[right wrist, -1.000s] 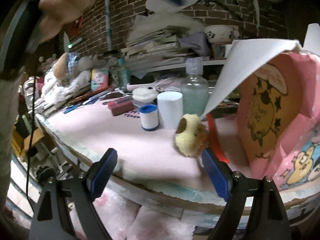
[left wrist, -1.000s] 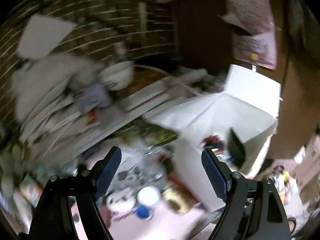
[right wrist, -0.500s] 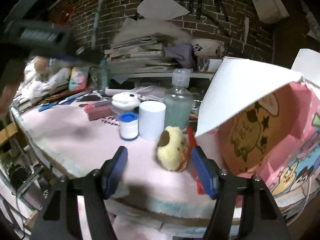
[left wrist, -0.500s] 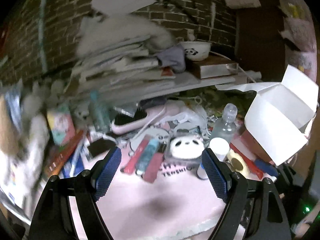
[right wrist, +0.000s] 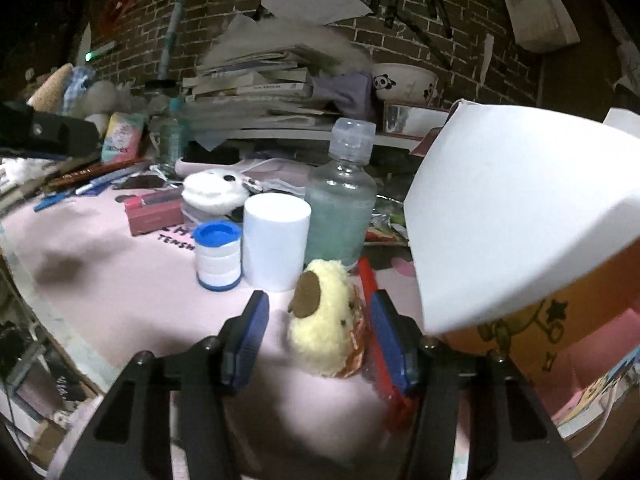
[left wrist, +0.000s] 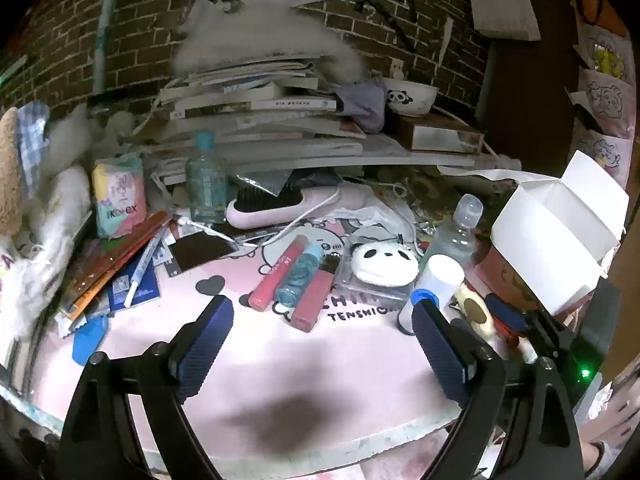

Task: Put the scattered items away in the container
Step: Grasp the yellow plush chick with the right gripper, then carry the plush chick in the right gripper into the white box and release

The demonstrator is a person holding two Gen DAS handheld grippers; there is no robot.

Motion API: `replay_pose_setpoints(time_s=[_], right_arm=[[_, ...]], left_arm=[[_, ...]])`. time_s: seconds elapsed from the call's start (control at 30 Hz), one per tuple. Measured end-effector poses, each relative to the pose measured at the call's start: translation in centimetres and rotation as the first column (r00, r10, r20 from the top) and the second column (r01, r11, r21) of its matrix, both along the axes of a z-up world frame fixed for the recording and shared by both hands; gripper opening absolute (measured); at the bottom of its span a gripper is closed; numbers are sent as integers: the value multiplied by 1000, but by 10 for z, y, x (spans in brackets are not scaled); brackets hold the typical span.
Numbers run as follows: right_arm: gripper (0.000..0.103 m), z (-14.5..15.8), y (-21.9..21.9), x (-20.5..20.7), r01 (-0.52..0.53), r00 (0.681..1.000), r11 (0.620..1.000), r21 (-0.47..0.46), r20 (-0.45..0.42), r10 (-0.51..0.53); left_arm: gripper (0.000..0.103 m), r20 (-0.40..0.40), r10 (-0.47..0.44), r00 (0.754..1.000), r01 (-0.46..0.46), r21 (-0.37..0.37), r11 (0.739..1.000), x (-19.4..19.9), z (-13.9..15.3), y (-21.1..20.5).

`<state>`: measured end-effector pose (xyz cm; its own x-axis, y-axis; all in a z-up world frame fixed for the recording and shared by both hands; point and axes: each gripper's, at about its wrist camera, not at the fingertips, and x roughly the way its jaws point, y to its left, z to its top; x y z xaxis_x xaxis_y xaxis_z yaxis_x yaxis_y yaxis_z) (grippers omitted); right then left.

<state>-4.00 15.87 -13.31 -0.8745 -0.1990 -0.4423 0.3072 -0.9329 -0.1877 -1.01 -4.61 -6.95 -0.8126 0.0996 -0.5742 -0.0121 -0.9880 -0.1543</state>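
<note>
Right wrist view has the right tool narrowed around the yellow plush on the pink surface, seemingly not yet gripping, beside the open box for a short carry.

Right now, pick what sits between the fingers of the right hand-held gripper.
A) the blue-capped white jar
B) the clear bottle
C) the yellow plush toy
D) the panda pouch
C: in the right wrist view the yellow plush toy sits on the pink mat between the fingers of the right hand-held gripper, whose jaws are not yet closed on it.
</note>
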Motion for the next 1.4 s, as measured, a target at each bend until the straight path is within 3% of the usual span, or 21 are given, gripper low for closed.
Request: replay_pose_setpoints(time_s=[0.07, 0.13, 0.47, 0.73, 0.97, 1.4], right_arm=[[34, 0, -1, -1, -2, 1000, 1000, 13, 3, 2], [29, -1, -4, -3, -6, 1000, 999, 41, 9, 5], [21, 2, -8, 0, -12, 1000, 999, 47, 11, 12], [20, 10, -19, 17, -27, 998, 996, 88, -58, 32], [20, 25, -21, 29, -49, 995, 997, 63, -79, 54], [20, 70, -53, 36, -241, 970, 969, -46, -46, 239]], left_arm=[[91, 9, 9, 1000, -9, 4, 1000, 0, -1, -1], [95, 18, 25, 1000, -25, 8, 1000, -1, -3, -2], [97, 37, 53, 998, -53, 21, 998, 0, -9, -9], [97, 38, 51, 998, -52, 25, 998, 1, -10, -8], [97, 50, 56, 997, -58, 32, 998, 2, -12, -8], [97, 24, 101, 995, -102, 40, 994, 18, -3, -25]])
